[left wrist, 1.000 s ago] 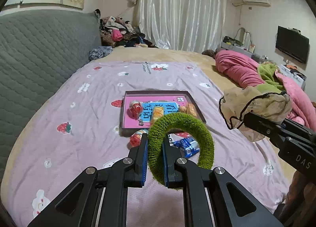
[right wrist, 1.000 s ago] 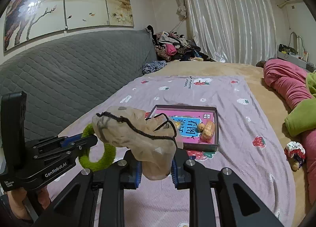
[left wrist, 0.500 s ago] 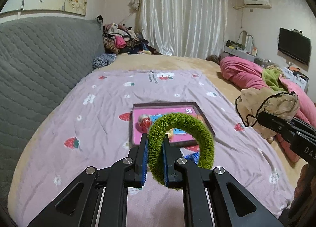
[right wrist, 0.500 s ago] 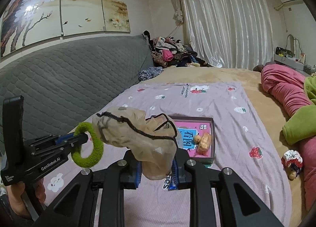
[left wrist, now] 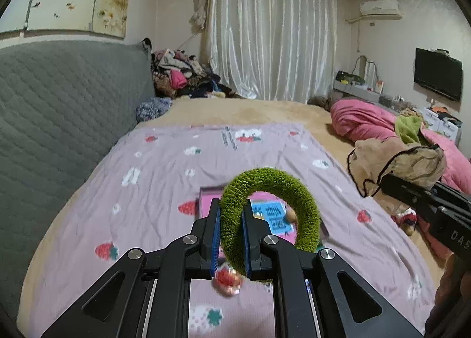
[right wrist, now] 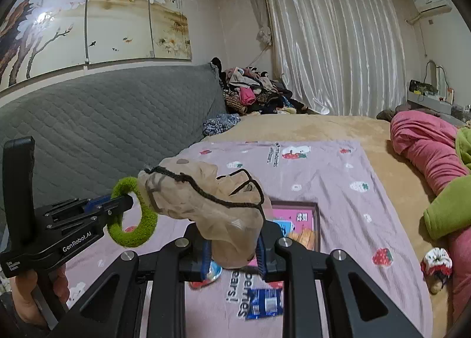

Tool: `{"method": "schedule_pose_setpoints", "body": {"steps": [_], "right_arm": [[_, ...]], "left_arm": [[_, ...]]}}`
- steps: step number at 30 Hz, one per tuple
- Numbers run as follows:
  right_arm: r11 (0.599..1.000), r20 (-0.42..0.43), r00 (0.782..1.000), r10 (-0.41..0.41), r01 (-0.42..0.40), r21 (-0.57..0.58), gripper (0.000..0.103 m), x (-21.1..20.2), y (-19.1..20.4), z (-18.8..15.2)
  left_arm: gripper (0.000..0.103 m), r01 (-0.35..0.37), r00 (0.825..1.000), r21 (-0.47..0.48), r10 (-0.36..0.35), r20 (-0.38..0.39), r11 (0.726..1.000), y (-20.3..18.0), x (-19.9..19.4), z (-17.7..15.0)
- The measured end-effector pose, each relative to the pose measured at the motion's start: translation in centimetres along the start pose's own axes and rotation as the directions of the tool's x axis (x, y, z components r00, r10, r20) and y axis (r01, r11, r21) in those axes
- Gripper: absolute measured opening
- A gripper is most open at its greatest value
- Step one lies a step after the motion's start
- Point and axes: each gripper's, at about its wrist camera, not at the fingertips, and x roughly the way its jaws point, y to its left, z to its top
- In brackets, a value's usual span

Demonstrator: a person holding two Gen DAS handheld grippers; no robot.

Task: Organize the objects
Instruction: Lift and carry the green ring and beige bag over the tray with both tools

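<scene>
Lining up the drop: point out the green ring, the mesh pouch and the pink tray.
green ring (left wrist: 306, 205), left wrist view, upper right arc.
mesh pouch (right wrist: 206, 202), right wrist view, middle of its body.
pink tray (right wrist: 317, 220), right wrist view, dark right rim.

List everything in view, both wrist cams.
Ring: 1, fuzzy green, held in left gripper.
Drawstring bag: 1, sheer beige, black cord, held in right gripper.
Tray: 1, dark rim, pink inside, on the sheet.
Snack packet: 1, blue, on the sheet near the tray.
Sheet: 1, lilac with strawberries, on the bed.
Quilt: 1, pink, bed's right side.
Curtain: white, back wall.
TV: 1, black, right wall.
Left gripper: shut on ring.
Right gripper: shut on drawstring bag.
</scene>
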Motion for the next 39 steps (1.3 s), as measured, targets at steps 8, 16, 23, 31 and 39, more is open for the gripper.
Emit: {"method": "schedule_pose_setpoints", "body": {"steps": [8,16,23,31,39], "right_arm": [[1.000,0.035,0.999,-0.019,0.019,-0.012,0.025,2.7,-0.5,1.6],[0.999,0.058,0.998,-0.035,0.036,-0.025,0.025,5.2,-1.4,2.4],[1.000,0.061,0.998,-0.028,0.028,0.011,0.025,8.8,-2.9,1.7],[0.999,0.010,0.999,-0.038,0.038,0.034,0.025,14.4,-4.5,-1.2],[0.996,-0.051,0.998,-0.044,0.048,0.074,0.025,19.7,-6.2,-4.9]], "left_arm": [[0.013,0.018,1.000,-0.014,-0.017,0.013,1.000,0.3,3.6,1.6],[0.013,0.048,0.999,-0.036,-0.048,0.003,0.998,0.8,8.7,1.7],[0.013,0.063,0.998,-0.065,-0.061,0.024,0.996,1.0,12.2,0.1],[0.013,0.090,0.996,-0.099,-0.092,-0.016,0.991,1.5,19.0,-3.3],[0.013,0.091,0.991,-0.077,-0.098,-0.095,0.993,1.7,24.5,-5.6]]}}
